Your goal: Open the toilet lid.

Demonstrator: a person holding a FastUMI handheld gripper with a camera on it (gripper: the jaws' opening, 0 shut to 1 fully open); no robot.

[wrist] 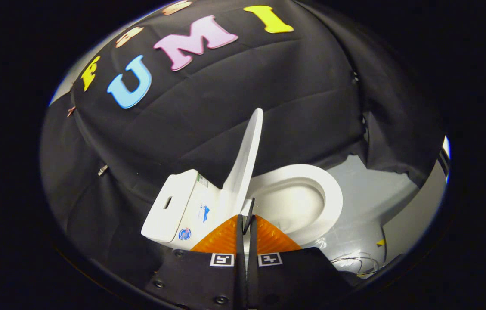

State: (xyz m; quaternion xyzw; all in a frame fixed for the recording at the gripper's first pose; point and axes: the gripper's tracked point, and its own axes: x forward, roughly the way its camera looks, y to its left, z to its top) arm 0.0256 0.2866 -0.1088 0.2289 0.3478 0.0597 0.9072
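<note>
The white toilet lid (247,155) stands raised, almost upright, leaning back toward the toilet's white rear unit (174,206). The seat ring (331,193) and the bowl (294,202) lie uncovered to the right of the lid. My gripper (247,220) is just in front of the lid's hinge end, its orange fingers (223,239) drawn together with only a thin slit between them. Nothing is held between them. The fingertips sit close to the lid's lower edge; I cannot tell whether they touch it.
Black cloth walls close in behind and to the left of the toilet. Grey floor (367,189) extends to the right of the bowl, with thin loose cables (354,260) and a bit of yellow tape (380,242) on it.
</note>
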